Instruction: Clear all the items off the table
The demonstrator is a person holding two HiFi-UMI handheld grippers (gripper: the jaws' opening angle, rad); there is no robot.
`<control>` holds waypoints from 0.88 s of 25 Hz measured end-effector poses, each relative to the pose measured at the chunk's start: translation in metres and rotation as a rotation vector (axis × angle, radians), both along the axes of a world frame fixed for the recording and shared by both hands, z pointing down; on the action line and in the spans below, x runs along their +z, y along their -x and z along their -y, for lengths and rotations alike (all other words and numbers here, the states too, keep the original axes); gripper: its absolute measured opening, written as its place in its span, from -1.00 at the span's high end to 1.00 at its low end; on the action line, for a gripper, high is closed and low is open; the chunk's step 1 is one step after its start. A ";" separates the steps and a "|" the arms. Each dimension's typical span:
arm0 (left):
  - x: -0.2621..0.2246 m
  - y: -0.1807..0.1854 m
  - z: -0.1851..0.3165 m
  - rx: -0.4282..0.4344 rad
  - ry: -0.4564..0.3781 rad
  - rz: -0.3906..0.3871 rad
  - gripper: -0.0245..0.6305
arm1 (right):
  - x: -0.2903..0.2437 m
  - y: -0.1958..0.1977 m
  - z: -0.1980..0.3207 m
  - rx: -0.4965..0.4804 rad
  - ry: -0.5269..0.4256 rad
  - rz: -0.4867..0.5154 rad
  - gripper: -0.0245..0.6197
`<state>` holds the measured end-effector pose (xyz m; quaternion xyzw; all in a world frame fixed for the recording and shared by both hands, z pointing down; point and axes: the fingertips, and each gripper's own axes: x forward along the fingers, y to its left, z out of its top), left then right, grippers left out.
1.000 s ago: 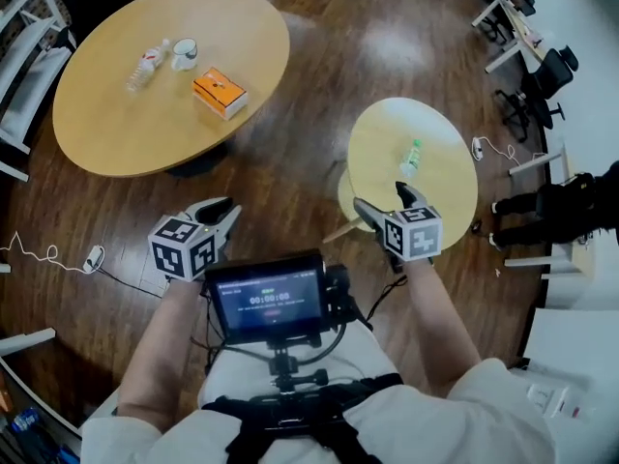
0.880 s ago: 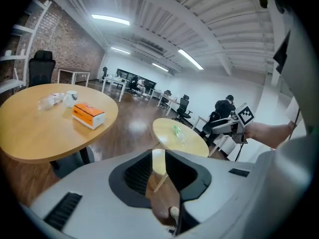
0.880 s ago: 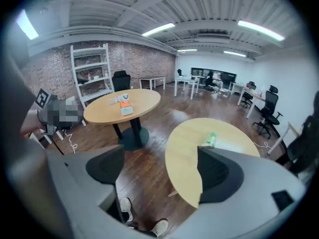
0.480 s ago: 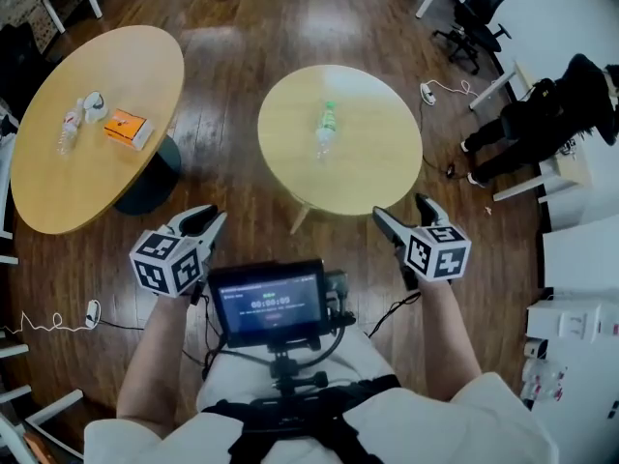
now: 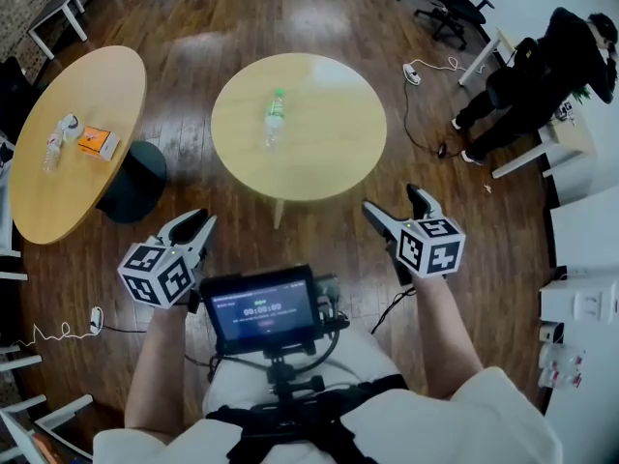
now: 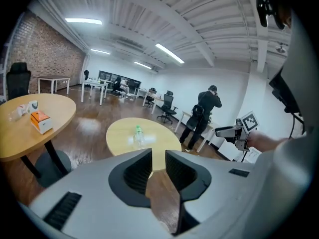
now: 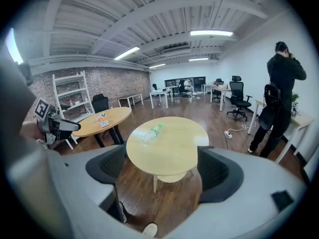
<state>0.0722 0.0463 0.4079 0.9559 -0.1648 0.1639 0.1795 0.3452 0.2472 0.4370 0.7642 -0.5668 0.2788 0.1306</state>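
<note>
In front of me, past both grippers: round bench (image 5: 329,133) with one bottle (image 5: 275,117) lying on its side, left of centre. Nothing else is on it.

Left gripper (image 5: 196,224) and right gripper (image 5: 395,203) are both held low by my waist, over the floor and well short of the bench. I read this as the approach, nothing grabbed yet.

Right fingers (image 7: 219,171) are wide apart and empty, and the bench sits framed between them. My guess: that hand is set up to take the bottle. Left fingers (image 6: 132,171) are only a narrow slit apart with just floor showing through, nothing held. They'd need to spread before gripping anything.

The bottle is on its side, so it can roll. I'd grip across the body, not the cap end.

Far bench (image 5: 58,201) is off to my left, well apart from the near one. Its load is bunched near one edge: second bottle (image 5: 50,151) lying down, cup (image 5: 68,124) just beside it, orange box (image 5: 98,142) next to those.

Count:
- benches: 2
- bottles: 2, one per bench
- cup: 1
- box: 1
- items to clear: 4, none off yet
- grippers: 2, both empty

One person (image 5: 542,66) stands to the right by a desk, clear of my path.
</note>
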 end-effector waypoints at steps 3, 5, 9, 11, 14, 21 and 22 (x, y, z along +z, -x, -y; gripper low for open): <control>-0.001 -0.011 -0.018 -0.003 -0.010 0.011 0.65 | 0.003 -0.009 -0.019 -0.005 -0.002 0.018 -0.52; -0.003 -0.016 -0.026 -0.005 -0.024 0.019 0.63 | 0.004 -0.013 -0.027 -0.015 -0.006 0.019 -0.52; -0.004 -0.019 -0.033 -0.014 -0.032 0.028 0.63 | 0.009 -0.014 -0.030 -0.033 -0.016 0.023 -0.52; -0.004 -0.019 -0.036 -0.020 -0.040 0.035 0.63 | 0.013 -0.016 -0.029 -0.031 -0.019 0.034 -0.52; -0.005 -0.016 -0.036 -0.030 -0.051 0.047 0.63 | 0.020 -0.016 -0.022 -0.031 -0.010 0.046 -0.52; 0.002 0.013 -0.013 -0.046 -0.036 0.042 0.63 | 0.037 -0.006 0.026 -0.046 0.031 0.047 -0.52; 0.003 0.018 -0.008 -0.046 -0.033 0.038 0.63 | 0.040 -0.003 0.035 -0.048 0.040 0.048 -0.52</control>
